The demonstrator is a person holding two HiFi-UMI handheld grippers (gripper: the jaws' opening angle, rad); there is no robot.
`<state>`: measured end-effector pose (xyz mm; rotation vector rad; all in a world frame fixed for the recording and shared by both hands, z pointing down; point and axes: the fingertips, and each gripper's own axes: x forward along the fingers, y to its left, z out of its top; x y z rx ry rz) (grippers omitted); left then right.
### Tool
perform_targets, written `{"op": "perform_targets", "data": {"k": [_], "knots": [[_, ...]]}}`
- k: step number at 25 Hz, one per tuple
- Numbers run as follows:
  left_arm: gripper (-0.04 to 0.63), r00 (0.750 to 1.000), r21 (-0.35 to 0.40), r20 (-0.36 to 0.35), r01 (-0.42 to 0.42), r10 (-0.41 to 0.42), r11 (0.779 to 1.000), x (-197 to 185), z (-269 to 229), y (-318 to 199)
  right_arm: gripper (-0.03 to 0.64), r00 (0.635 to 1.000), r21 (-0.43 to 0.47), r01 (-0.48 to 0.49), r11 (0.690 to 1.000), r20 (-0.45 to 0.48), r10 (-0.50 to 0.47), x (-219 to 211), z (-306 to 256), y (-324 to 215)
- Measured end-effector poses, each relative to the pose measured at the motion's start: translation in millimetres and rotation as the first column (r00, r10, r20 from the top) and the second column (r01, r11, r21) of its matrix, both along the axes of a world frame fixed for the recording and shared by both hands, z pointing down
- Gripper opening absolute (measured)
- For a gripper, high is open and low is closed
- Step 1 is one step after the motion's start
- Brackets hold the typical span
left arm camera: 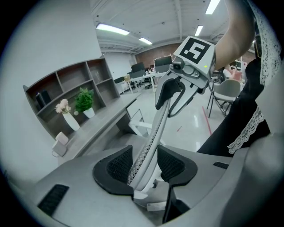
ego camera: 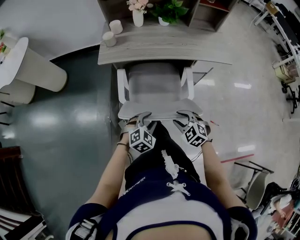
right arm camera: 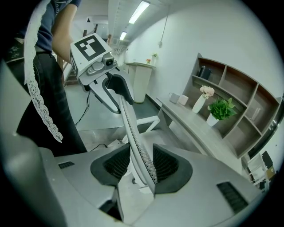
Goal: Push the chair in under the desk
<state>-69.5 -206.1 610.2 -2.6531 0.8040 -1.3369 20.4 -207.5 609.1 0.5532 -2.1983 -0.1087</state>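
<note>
At the front edge of a grey wood-grain bench (ego camera: 187, 49) we stand behind a white-framed office chair (ego camera: 154, 84) and look steeply down on it. Its grey seat runs up to the bench's edge, with a white armrest on either side, and the backrest stands out on our side. Our left tongs (left arm camera: 145, 165) are clamped on the backrest's top edge, the perforated rim pinched between both black pads. Our right tongs (right arm camera: 138, 164) grip the same rim further along, with the pads tight on it too. On the bench we see a white vase of pink flowers (ego camera: 138, 16), a potted green plant (ego camera: 168, 10) and two pale cups (ego camera: 109, 38), with an open shelf unit (ego camera: 208, 11) behind them. To our left lies a dark glossy floor (ego camera: 61, 126); to our right it turns pale and speckled, crossed by a red tape line (ego camera: 236, 158). Strip lights (left arm camera: 113, 29) run along the ceiling, and more desks and chairs stand far across the room
</note>
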Motion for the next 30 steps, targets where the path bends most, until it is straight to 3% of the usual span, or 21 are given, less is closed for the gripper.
{"op": "perform_targets", "data": {"k": [16, 30], "knots": [[0.170, 1.000, 0.051, -0.011, -0.022, 0.023, 0.998, 6, -3, 0, 0.152, 1.000, 0.002, -0.018, 1.000, 0.000, 0.018, 6, 0, -5], [0.163, 0.998, 0.053, -0.015, -0.053, 0.053, 0.997, 2, -4, -11, 0.152, 0.999, -0.051, -0.043, 0.998, -0.010, 0.042, 3, 0, -15]]}}
